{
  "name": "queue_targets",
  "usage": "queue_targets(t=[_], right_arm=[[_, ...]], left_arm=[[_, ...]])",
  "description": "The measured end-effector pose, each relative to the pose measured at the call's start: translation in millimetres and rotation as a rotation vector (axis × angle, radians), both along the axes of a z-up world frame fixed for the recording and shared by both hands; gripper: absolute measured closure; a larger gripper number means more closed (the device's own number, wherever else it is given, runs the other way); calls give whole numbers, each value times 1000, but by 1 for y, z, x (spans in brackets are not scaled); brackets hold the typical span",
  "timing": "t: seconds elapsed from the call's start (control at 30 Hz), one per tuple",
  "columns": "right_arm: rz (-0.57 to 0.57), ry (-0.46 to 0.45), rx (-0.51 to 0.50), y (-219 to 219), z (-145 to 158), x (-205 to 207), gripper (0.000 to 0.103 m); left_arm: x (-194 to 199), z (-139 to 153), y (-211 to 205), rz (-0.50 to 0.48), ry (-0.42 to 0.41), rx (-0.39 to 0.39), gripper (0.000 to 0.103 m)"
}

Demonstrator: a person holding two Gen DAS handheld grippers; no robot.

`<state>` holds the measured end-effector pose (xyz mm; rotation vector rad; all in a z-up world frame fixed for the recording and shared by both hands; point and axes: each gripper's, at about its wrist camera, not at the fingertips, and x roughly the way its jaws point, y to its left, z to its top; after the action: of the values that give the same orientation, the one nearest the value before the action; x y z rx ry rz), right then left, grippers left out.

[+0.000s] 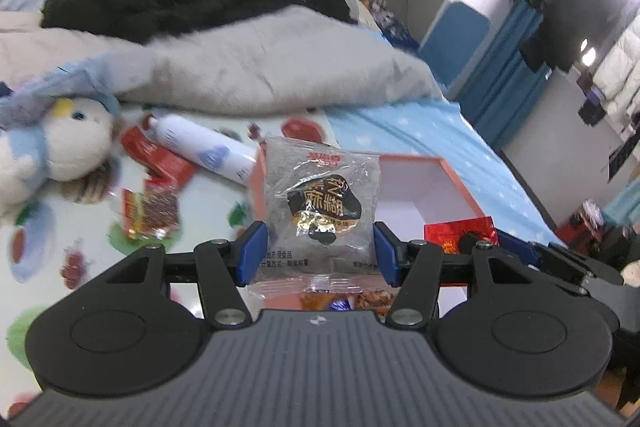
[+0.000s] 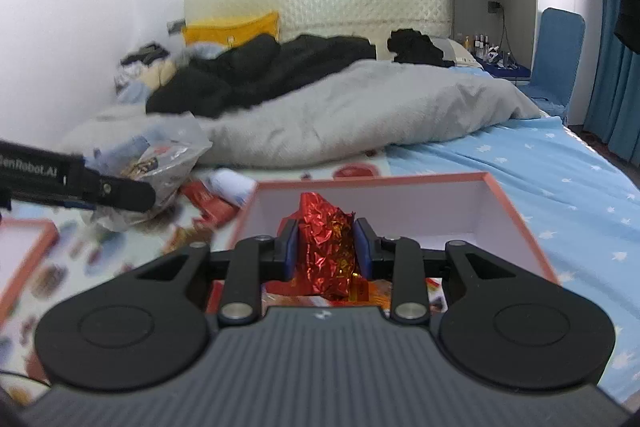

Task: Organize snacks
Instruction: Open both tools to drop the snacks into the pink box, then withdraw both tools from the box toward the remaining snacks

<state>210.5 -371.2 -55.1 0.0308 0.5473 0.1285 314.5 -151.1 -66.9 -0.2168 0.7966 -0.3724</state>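
Observation:
My left gripper (image 1: 318, 253) is shut on a clear packet of black sesame paste (image 1: 320, 211), held upright just in front of the pink-rimmed open box (image 1: 452, 171). My right gripper (image 2: 326, 253) is shut on a crinkled red foil snack (image 2: 326, 247) and hovers over the same box (image 2: 516, 211), whose white inside shows behind it. A few snack wrappers lie in the box's near end under both grippers. The right gripper's red foil snack (image 1: 456, 233) also shows at the right of the left wrist view. The left gripper's black arm (image 2: 80, 181) crosses the left edge of the right wrist view.
Loose on the printed sheet lie red snack packets (image 1: 154, 205), a white bottle (image 1: 204, 147) and a plush toy (image 1: 48, 151). A clear plastic bag of snacks (image 2: 160, 163) sits left of the box. A pink lid (image 2: 28, 251) lies at far left. A grey duvet (image 2: 360, 115) fills the bed behind.

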Motion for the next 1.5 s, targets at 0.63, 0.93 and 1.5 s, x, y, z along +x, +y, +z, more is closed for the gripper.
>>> queue_targets(t=[0.63, 0.93, 1.5], right_arm=[[-27, 264, -14, -64, -78, 40, 69], [-62, 253, -24, -69, -79, 36, 47], [-51, 91, 77, -59, -18, 15, 47]], left_arm=[[53, -68, -86, -111, 195, 148, 40], [55, -67, -86, -96, 212, 112, 22], [23, 0, -50, -55, 21, 102, 22]])
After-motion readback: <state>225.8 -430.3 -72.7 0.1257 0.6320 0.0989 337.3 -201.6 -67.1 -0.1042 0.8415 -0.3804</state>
